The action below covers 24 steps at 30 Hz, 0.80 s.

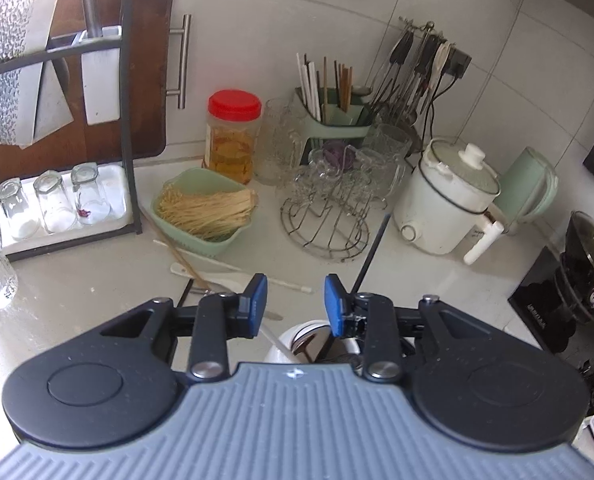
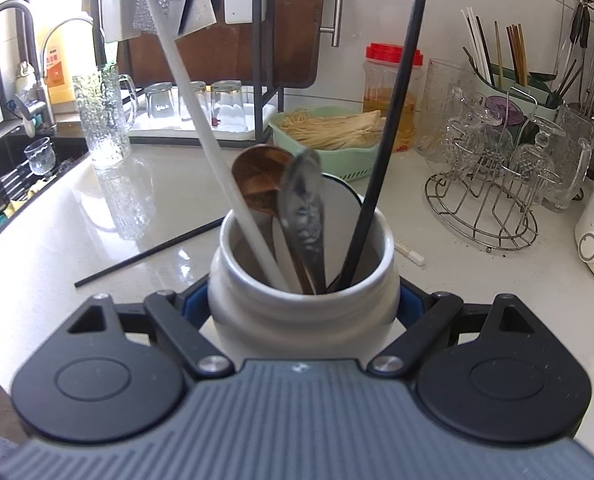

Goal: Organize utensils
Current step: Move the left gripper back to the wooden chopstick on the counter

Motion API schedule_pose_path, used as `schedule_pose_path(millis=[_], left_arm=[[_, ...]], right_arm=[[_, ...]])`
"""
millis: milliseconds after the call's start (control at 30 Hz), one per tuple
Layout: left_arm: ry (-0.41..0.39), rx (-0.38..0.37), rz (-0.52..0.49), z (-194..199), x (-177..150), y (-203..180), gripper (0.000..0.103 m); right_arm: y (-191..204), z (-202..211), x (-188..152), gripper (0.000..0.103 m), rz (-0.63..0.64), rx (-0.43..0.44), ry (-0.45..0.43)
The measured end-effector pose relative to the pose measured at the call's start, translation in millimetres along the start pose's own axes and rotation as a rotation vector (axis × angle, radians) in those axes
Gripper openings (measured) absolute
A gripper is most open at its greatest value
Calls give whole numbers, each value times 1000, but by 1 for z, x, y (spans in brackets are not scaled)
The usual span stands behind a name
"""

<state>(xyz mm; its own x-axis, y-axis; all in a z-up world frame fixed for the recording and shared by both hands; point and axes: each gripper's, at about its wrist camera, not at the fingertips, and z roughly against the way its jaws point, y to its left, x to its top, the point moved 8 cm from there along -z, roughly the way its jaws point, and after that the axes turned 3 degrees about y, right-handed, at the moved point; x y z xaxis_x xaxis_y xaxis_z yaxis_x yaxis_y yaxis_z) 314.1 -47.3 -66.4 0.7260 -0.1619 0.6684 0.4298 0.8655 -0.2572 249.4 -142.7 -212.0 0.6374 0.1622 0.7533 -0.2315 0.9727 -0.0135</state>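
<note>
Tabletop (image 2: 97, 220) of pale glossy stone carries everything, with a dark rack (image 1: 127, 120) of upturned glasses at its back. Near the middle stands a green basket (image 1: 201, 204) of dry noodles, just beside a red-lidded jar (image 1: 233, 136), and a wire glass stand (image 1: 329, 220) sits to the right of the basket.

The right gripper (image 2: 303, 308) has its fingers set wide and pressed against both sides of the white ceramic holder (image 2: 301, 312), gripping it. Inside the holder stand a wooden spoon (image 2: 263, 178), a metal spoon (image 2: 303, 216), a white chopstick (image 2: 201, 128) and a black chopstick (image 2: 393, 120).

The left gripper (image 1: 295, 304) hovers just above the holder with its blue-padded fingers apart, holding nothing.

A second black chopstick (image 2: 149, 252) lies flat on the tabletop left of the holder, and a few more utensils (image 1: 225, 276) lie loose behind it.
</note>
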Motion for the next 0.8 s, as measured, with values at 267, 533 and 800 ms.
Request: schedule_pose_path(millis=[267,533,800], left_arm=[[-83,-2,57,10,22,19,45],[10,50,192,-56,19,95,45],[166,31,321,-141,-6,150,44]], right_arm=[[-8,-3,2,91,-6,-8,2],[-17,-4,2,91,-31,-35,5],[-18,-5,3,91,-42,-47,6]])
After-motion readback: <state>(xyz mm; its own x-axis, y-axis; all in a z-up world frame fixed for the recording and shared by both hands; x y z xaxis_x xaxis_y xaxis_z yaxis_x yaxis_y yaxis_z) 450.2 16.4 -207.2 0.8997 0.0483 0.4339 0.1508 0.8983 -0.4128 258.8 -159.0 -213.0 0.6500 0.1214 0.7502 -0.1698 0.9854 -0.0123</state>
